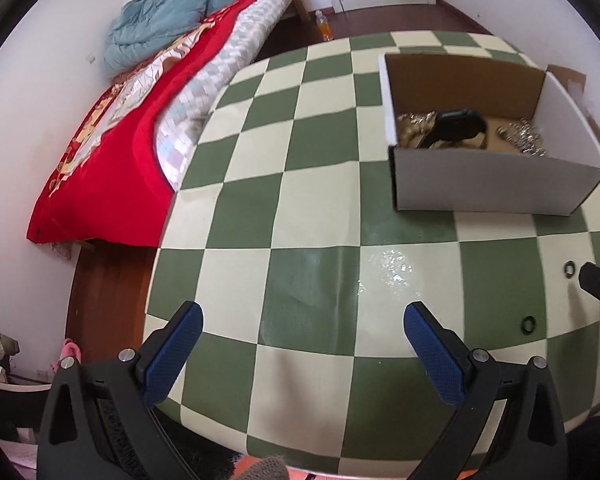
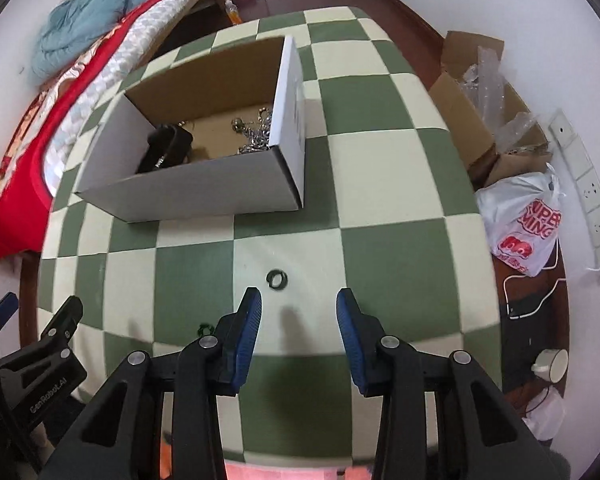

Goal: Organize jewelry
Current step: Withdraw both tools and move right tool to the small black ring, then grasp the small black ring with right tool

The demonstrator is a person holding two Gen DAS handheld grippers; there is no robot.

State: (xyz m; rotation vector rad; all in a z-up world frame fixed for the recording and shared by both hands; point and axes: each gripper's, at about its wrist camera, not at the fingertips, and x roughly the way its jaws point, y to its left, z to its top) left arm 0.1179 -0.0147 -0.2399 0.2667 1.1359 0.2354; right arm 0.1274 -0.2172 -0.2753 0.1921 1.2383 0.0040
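Note:
A white cardboard box stands on the green-and-cream checkered table. Inside it lie a black watch, silver chains and a gold-coloured piece. Two small black rings lie on the table: one just ahead of my right gripper, the other to its left, beside the left fingertip. My right gripper is open and empty. My left gripper is open and empty over the table's near left part.
A bed with a red blanket and blue quilt stands left of the table. Cardboard boxes, a white plastic bag and a power strip lie on the floor at the right. An orange bottle stands at the back.

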